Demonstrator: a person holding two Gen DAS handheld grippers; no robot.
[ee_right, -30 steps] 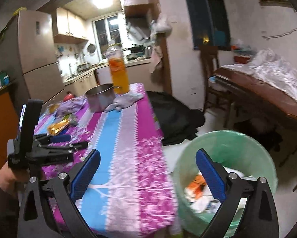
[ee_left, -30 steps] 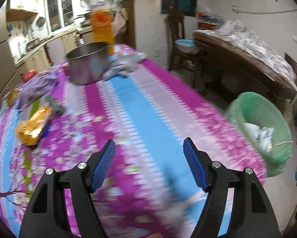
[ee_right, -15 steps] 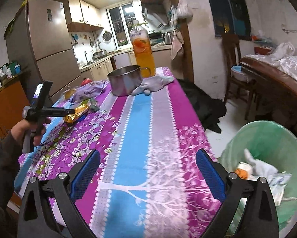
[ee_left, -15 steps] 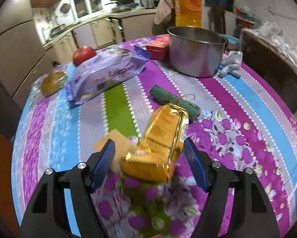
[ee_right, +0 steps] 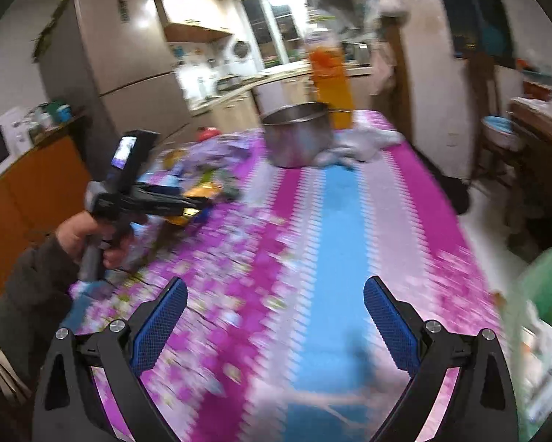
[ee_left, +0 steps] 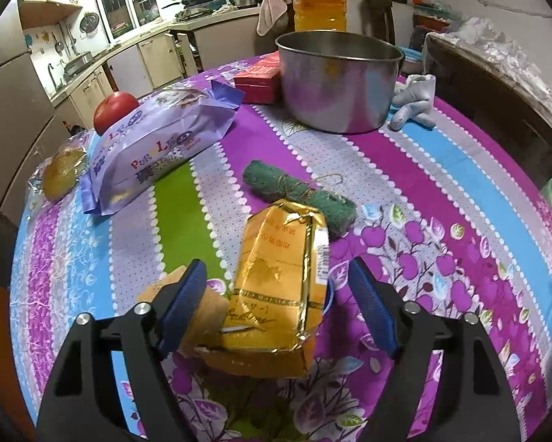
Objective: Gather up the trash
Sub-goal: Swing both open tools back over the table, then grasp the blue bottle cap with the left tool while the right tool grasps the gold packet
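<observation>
Your left gripper straddles the crumpled gold foil wrapper with its jaws apart; your right gripper hangs with jaws wide and nothing between them.

The left jaws have just been widening, and the blue pads stand clear of the wrapper's sides, so it lies loose on the purple and blue flowered tablecloth, over a tan scrap of cardboard. Just beyond it lies a green rolled scouring pad. Farther off to the left sits a lilac bread bag, with a red apple behind it; far right stands a steel pot. In the blurred right view, a green-lined trash bin sits at the right edge, off the table.
</observation>
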